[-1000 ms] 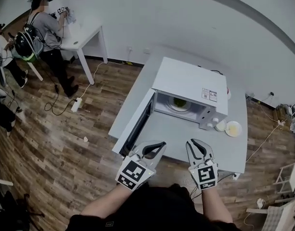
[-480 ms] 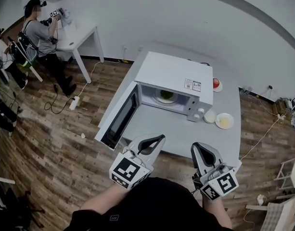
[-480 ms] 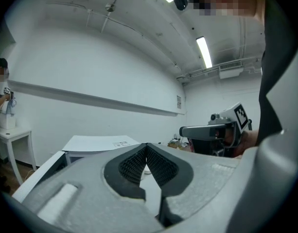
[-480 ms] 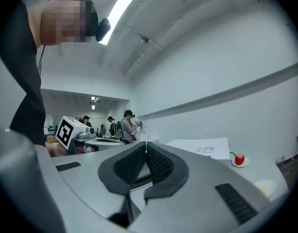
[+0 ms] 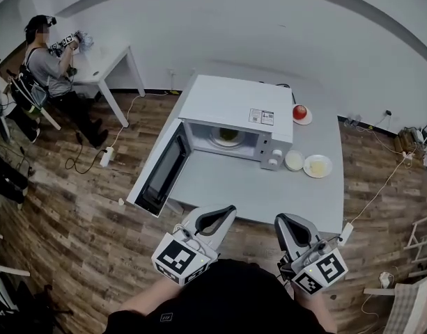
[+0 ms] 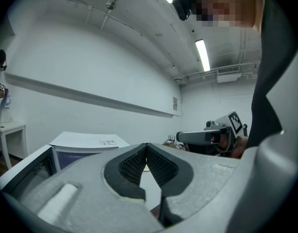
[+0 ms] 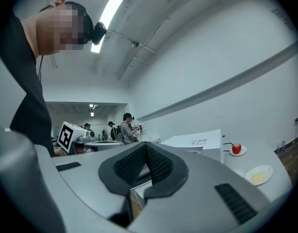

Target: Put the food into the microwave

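A white microwave (image 5: pixel 234 110) stands on the grey table (image 5: pixel 269 197) with its door (image 5: pixel 161 169) swung open to the left. Inside it lies a plate with green food (image 5: pixel 224 136). To the microwave's right sit a red apple on a small plate (image 5: pixel 300 113), a white bowl (image 5: pixel 294 160) and a plate of yellow food (image 5: pixel 317 165). My left gripper (image 5: pixel 226 212) and right gripper (image 5: pixel 283 220) hang close to my body, short of the table's near edge. Both are shut with nothing between the pads. The microwave (image 7: pixel 197 142) and apple (image 7: pixel 236 148) also show in the right gripper view.
A person (image 5: pixel 49 61) works at a white table (image 5: pixel 105 65) at the far left. Cables and a power strip (image 5: pixel 105 157) lie on the wooden floor. A socket strip (image 5: pixel 347 234) hangs at the grey table's near right corner. The white wall runs behind the microwave.
Both grippers have drawn back toward my body, away from the table. The view has pulled away, so the microwave sits farther off. The right gripper has turned a little.
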A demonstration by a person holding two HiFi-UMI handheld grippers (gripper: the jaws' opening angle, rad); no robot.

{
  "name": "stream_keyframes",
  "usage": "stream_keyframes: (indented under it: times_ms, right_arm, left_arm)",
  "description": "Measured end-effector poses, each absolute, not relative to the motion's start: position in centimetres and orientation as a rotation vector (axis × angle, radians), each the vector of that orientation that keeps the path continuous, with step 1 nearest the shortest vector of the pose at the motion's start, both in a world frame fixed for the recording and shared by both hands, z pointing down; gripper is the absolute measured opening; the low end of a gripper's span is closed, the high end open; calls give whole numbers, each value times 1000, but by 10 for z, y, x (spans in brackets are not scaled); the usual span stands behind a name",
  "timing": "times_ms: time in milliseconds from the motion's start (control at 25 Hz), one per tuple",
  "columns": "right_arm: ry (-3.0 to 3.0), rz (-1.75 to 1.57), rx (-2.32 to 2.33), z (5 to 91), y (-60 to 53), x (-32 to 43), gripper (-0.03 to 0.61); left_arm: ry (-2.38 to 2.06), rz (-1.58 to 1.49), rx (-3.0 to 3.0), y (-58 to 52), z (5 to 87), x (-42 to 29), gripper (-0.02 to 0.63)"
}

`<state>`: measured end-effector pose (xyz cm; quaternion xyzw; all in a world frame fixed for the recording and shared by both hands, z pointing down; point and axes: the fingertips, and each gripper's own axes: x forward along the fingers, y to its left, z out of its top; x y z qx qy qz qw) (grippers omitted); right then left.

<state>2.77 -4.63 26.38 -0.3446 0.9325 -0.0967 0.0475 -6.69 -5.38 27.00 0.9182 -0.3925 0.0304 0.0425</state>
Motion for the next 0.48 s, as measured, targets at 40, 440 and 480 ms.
stream_keyframes:
  times_ms: [40, 440, 480]
  right_arm:
    - [2847, -292, -1046, 262, -44, 29, 14]
    - [2875, -306, -1032, 262, -39, 40, 14]
    - [2883, -297, -1038, 261, -40, 41, 14]
  left_arm:
    - [-1196, 91, 2811, -52, 269, -65, 8]
    - [-1150, 106, 2817, -52, 275, -44, 8]
    - [-1146, 107, 2818, -52, 275, -44, 8]
